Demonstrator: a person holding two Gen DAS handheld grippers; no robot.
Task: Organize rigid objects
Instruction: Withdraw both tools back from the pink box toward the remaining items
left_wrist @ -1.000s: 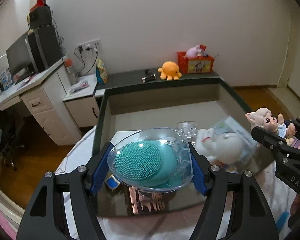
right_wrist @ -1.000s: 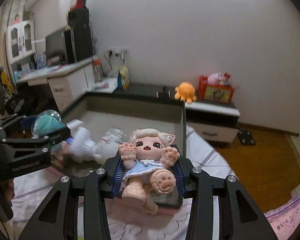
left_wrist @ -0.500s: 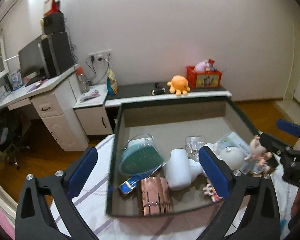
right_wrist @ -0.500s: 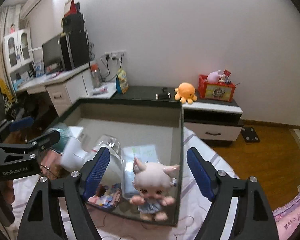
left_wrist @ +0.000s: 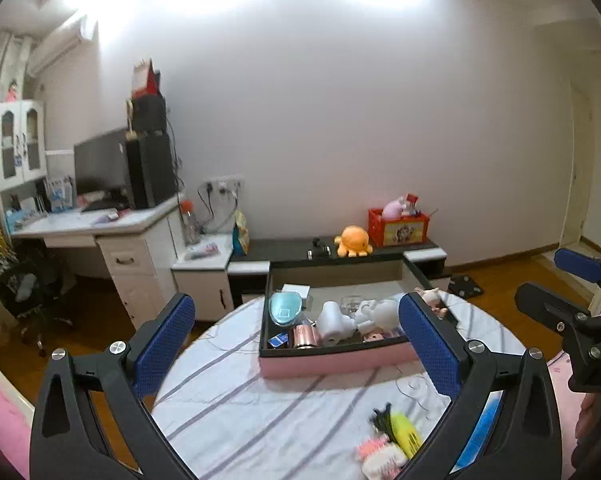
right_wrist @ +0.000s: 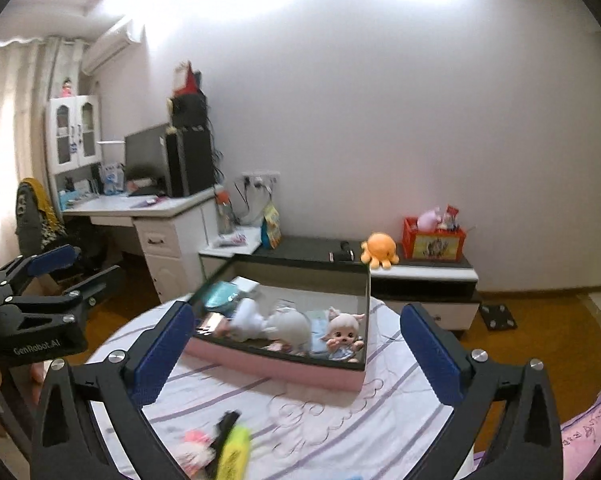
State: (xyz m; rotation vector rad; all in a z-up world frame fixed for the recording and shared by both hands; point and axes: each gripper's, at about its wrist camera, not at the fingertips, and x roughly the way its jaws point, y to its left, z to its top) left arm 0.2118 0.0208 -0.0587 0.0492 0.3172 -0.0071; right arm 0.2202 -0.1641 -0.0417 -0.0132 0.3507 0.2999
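Note:
A pink box (left_wrist: 332,362) with dark inner walls stands on a round table with a striped cloth (left_wrist: 240,400). Inside lie a teal brush in a clear case (left_wrist: 285,307), a white bottle-like thing (left_wrist: 330,320), a white figure (right_wrist: 290,322) and a small doll (right_wrist: 342,334) at the right end. My left gripper (left_wrist: 295,312) hangs open, above and back from the box, with nothing in it. My right gripper (right_wrist: 298,314) has its jaws opening, with nothing between them. A yellow highlighter (left_wrist: 406,430) and a pink fluffy item (left_wrist: 374,450) lie on the near cloth.
Behind the table runs a low dark-topped cabinet (left_wrist: 292,246) with an orange octopus plush (left_wrist: 353,241) and a red crate (left_wrist: 398,230). A white desk with a monitor (left_wrist: 100,164) stands at the left, with a chair (right_wrist: 36,216) beside it. Wooden floor surrounds the table.
Both grippers opened, dropping the teal brush case and the doll into the box. Both then pulled back and up, so the box now looks smaller and the near cloth shows.

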